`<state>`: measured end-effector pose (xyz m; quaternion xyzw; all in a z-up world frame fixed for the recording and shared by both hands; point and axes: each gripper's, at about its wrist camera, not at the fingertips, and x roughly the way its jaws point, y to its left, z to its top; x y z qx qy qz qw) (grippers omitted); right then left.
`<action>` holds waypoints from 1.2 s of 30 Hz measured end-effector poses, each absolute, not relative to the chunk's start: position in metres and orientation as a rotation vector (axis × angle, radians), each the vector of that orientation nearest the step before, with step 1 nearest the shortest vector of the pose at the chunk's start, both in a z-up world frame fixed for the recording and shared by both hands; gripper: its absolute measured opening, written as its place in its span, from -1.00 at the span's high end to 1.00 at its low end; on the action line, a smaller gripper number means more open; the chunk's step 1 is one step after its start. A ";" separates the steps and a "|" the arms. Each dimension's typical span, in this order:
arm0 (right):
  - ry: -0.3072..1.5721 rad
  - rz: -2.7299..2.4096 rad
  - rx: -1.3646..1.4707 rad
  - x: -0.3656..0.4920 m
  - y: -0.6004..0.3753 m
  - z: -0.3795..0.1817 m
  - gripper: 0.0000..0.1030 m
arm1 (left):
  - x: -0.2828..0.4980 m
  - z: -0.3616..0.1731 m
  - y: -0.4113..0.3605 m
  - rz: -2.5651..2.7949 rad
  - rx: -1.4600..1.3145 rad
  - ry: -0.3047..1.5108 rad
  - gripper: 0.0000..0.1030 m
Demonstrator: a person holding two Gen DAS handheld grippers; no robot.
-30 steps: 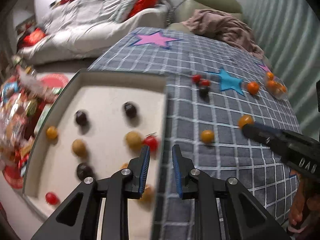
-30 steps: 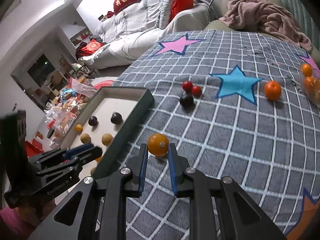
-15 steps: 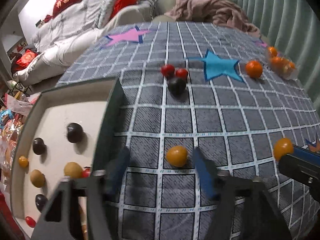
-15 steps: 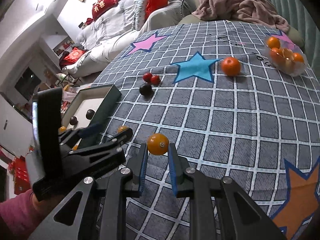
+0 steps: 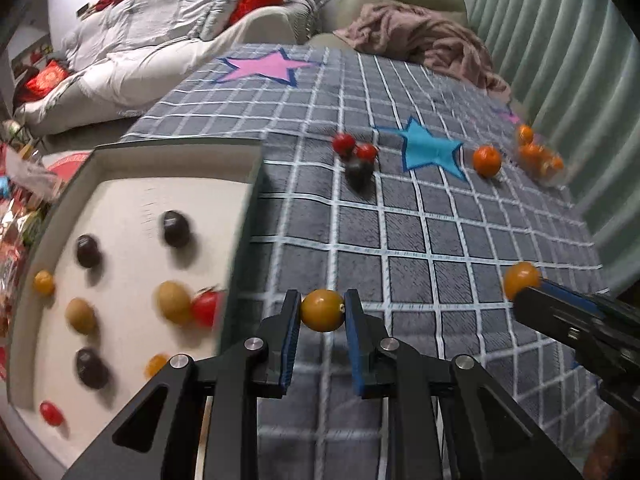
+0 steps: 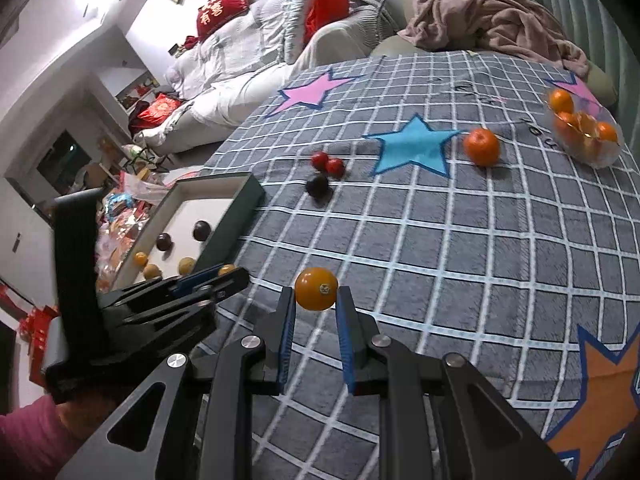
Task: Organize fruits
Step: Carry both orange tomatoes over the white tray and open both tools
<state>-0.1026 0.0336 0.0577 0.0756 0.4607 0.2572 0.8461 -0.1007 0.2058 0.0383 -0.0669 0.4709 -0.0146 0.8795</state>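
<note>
My left gripper is shut on a small yellow-orange fruit, just right of the box that holds several dark, tan and red fruits. My right gripper is shut on a small orange fruit above the checked blanket; it also shows in the left wrist view. Two red fruits and a dark fruit lie together on the blanket. A mandarin lies by the blue star. A clear bowl at the far right holds several mandarins.
A pink-brown blanket is heaped at the far edge. A white sofa with red cushions stands behind. Snack packets lie on the floor left of the box.
My left gripper has swung right from over the box to the yellow-orange fruit on the blanket and shut on it. My right gripper still holds its orange fruit.
</note>
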 end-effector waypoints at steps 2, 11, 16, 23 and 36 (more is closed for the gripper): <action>0.969 0.563 0.146 -0.106 0.046 0.061 0.57 | -0.111 0.046 0.217 -0.020 -0.151 0.965 0.54; 0.980 0.669 0.080 -0.125 0.109 0.065 0.57 | -0.164 0.057 0.288 0.099 -0.184 0.952 0.55; 1.003 0.729 0.031 -0.135 0.148 0.060 0.57 | -0.179 0.048 0.316 0.166 -0.176 0.978 0.55; 1.043 0.804 -0.077 -0.156 0.197 0.050 0.57 | -0.186 0.028 0.341 0.223 -0.163 1.033 0.55; 1.110 0.844 -0.320 -0.175 0.248 0.020 0.54 | -0.180 0.013 0.345 0.212 -0.125 1.070 0.54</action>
